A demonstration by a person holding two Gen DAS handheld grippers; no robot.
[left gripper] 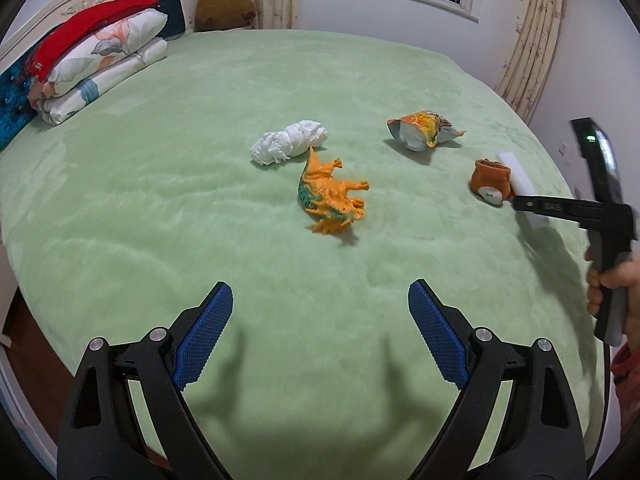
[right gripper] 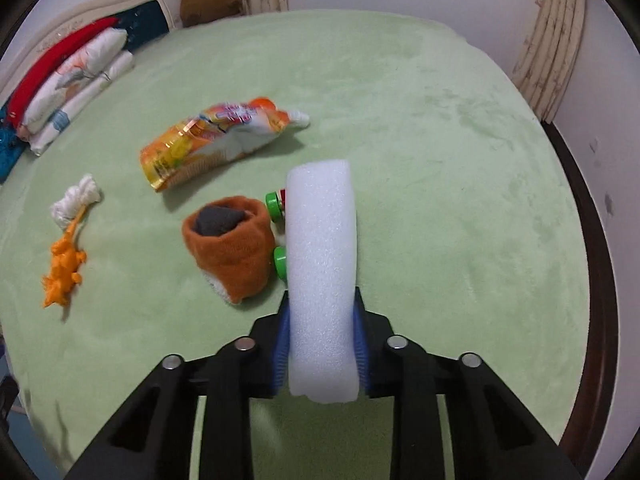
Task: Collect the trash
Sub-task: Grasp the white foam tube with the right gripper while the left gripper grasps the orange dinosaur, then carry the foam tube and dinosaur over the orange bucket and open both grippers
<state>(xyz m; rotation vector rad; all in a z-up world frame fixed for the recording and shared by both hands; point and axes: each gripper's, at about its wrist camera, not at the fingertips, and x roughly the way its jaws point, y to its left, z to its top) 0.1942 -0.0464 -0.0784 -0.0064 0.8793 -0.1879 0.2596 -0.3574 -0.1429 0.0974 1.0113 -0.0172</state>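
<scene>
Right fingers (right gripper: pixel 362 344) clamp the foam strip (right gripper: pixel 322 264), pointing straight ahead.

Green-wheeled toy (right gripper: pixel 276 216) mostly hidden behind foam block (right gripper: pixel 322 264); can't ID it.

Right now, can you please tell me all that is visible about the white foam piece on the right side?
The white foam piece is a long block with rounded edges and a fine, grainy, soft-looking surface. The right gripper is shut on its near end, blue pads pressing both sides, so it sticks forward along the fingers. The left wrist view shows it over the green bed cover, beside the orange sock. It partly hides a toy with green wheels. Whether it touches either, I cannot tell.
</scene>
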